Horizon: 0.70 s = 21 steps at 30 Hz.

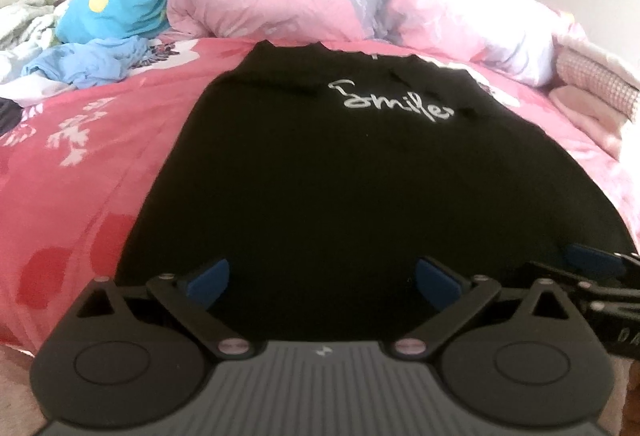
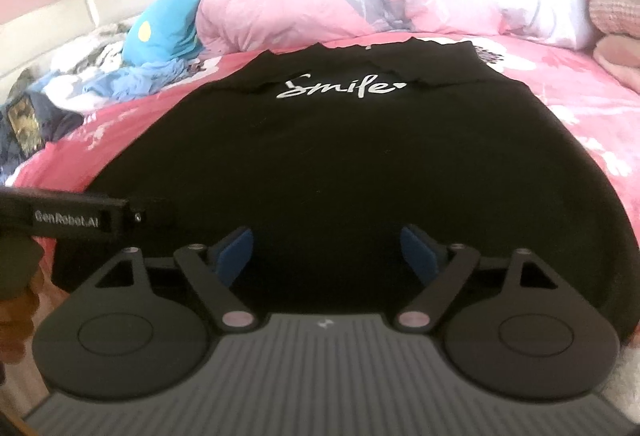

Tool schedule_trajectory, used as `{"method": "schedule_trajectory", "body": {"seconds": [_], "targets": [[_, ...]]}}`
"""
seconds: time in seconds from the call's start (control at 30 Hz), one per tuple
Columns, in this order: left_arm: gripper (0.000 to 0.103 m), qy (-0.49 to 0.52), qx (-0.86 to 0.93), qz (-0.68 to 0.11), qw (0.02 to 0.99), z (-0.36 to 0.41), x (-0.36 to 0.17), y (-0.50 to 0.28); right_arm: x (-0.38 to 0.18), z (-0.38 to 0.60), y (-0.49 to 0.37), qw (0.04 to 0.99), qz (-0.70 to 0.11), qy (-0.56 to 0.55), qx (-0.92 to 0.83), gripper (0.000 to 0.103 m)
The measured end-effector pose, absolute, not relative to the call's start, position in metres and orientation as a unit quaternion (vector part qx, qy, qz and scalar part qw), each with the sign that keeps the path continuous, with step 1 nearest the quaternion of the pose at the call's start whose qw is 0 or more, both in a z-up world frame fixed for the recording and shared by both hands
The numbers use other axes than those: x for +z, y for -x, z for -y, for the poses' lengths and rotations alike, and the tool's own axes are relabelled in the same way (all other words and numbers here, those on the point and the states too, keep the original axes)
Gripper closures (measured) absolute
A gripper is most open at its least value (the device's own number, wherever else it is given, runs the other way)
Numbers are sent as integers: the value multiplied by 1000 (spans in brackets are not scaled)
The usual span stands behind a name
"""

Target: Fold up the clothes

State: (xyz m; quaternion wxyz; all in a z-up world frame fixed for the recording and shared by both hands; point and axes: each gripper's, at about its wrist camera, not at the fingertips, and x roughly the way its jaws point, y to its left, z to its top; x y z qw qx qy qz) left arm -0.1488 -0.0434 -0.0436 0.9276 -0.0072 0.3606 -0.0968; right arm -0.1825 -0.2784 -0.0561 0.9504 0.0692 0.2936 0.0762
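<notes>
Black shirt (image 1: 320,176) flat on bed (image 1: 80,164), two tongs, left tongs (image 1: 323,283) released, right tongs (image 2: 327,251) released

- The black shirt's (image 1: 320,176) near hem was hidden behind both tools.
- The right gripper (image 1: 600,276) was cut off by the picture's edge, its far finger unseen.
- The clothes pile (image 2: 60,104) at the left stayed too blurred to sort.
</notes>
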Motion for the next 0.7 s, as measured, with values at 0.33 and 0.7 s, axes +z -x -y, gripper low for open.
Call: {"method": "schedule_trajectory", "body": {"seconds": [0.33,0.7], "targets": [[1,-15,-69,-368,927,50,-46,151,-58,283,157,946,-321,-35,9,8],[0,-11,-63,-382,922,52,-50,147,-63,282,157,946,-322,-25,10,1]]}}
